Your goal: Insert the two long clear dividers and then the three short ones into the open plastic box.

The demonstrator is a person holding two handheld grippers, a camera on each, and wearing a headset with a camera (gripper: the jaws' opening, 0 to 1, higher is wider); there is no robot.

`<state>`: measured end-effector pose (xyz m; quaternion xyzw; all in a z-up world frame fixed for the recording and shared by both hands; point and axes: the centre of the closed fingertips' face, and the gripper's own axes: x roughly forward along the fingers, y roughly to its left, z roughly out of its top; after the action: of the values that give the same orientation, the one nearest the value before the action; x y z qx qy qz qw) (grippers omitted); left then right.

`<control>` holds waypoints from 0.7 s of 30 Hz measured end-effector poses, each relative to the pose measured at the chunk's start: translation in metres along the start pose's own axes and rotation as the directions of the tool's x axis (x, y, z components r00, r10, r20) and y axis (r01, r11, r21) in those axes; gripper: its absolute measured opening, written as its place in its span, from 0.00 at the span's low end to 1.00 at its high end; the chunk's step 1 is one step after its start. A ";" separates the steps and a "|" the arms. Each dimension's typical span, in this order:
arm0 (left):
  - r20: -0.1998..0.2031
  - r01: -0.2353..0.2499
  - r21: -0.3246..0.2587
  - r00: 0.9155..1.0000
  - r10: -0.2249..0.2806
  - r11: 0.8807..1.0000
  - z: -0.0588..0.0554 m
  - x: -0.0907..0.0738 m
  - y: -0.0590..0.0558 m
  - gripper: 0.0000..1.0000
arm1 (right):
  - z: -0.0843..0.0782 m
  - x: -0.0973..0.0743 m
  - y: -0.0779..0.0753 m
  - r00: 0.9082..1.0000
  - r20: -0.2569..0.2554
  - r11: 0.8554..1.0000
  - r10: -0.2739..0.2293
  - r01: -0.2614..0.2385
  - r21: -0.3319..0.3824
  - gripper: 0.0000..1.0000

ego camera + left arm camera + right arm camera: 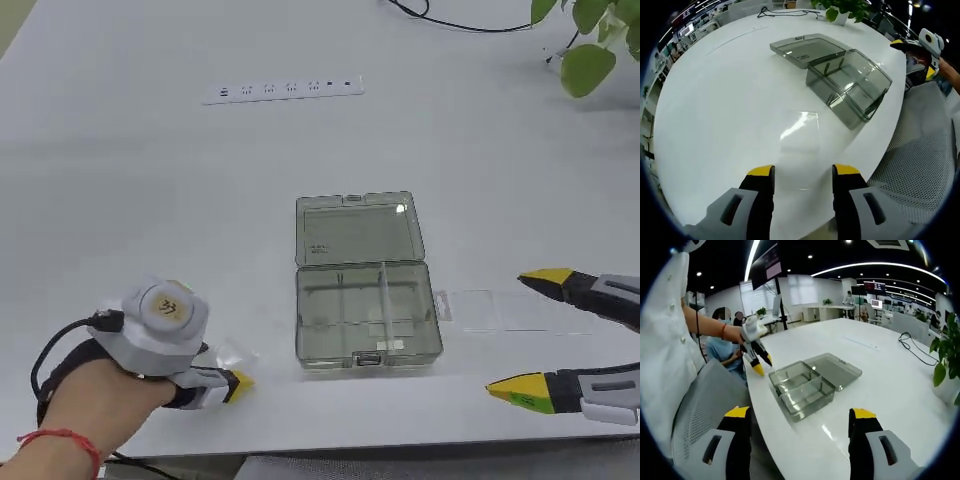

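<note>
Yellow-tipped and spread wide, the left gripper is nearest, down by the front edge of the white worktop, and it's holding nothing. Just ahead of its jaws a flat divider lies on the surface. It's nearly invisible apart from the glare, and it isn't touching either jaw.

Over on the other side, the right gripper is also wide open and empty. A couple of spare dividers lie flat between it and the box. It's hard to say which pieces are the long ones and which are the short ones.

In the middle sits the open plastic box, with its lid folded back away from the person. One upright strip looks like it's already seated inside, so the job seems to have barely started. Way at the back there's a power strip and a plant, both well out of the way.

Here's where it could go sideways:
- **Pinching the pieces:** Thin clear pieces lying flat on a slick top are awful to pinch, so the jaws may just push one along. The one by the left gripper is close enough to the front edge to slide off.
- **The box moving:** The box looks light, and pressing a divider in with nothing bracing it could make it skate.
- **Missing the slots:** A divider going in slightly cocked would likely jam or pop the seated strip loose.
</note>
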<state>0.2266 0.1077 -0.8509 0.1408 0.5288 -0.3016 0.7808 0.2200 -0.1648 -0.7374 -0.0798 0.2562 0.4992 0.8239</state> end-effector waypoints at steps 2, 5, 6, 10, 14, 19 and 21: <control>-0.008 -0.009 0.003 1.000 0.009 1.000 0.000 0.000 0.001 0.43 | 0.000 0.000 0.000 1.000 0.002 1.000 0.000 0.000 0.004 0.80; -0.029 -0.041 0.049 0.999 0.042 0.998 -0.002 0.001 0.002 0.40 | -0.001 0.000 0.001 1.000 0.000 1.000 0.002 -0.002 0.002 0.80; -0.031 -0.046 0.050 0.998 0.047 0.998 -0.002 0.002 0.001 0.39 | -0.001 0.000 0.001 1.000 -0.001 1.000 0.003 -0.003 0.003 0.80; -0.049 -0.068 0.084 0.996 0.073 0.994 -0.003 0.002 0.002 0.38 | -0.001 0.000 0.001 1.000 0.006 1.000 0.004 -0.004 0.004 0.80; -0.056 -0.069 0.077 0.996 0.074 0.995 -0.003 0.002 0.004 0.37 | 0.000 0.000 0.002 1.000 0.007 1.000 0.005 -0.005 0.002 0.80; -0.061 -0.070 0.068 0.995 0.075 0.995 -0.003 0.002 0.006 0.32 | 0.001 0.000 0.003 1.000 0.010 1.000 0.003 -0.003 -0.002 0.79; -0.061 -0.067 0.066 0.996 0.071 0.996 -0.003 0.002 0.006 0.32 | 0.000 0.000 0.004 1.000 0.009 1.000 0.003 -0.003 -0.002 0.79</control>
<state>0.2285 0.1136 -0.8542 0.1936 0.5381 -0.2865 0.7687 0.2167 -0.1625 -0.7369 -0.0783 0.2520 0.5010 0.8242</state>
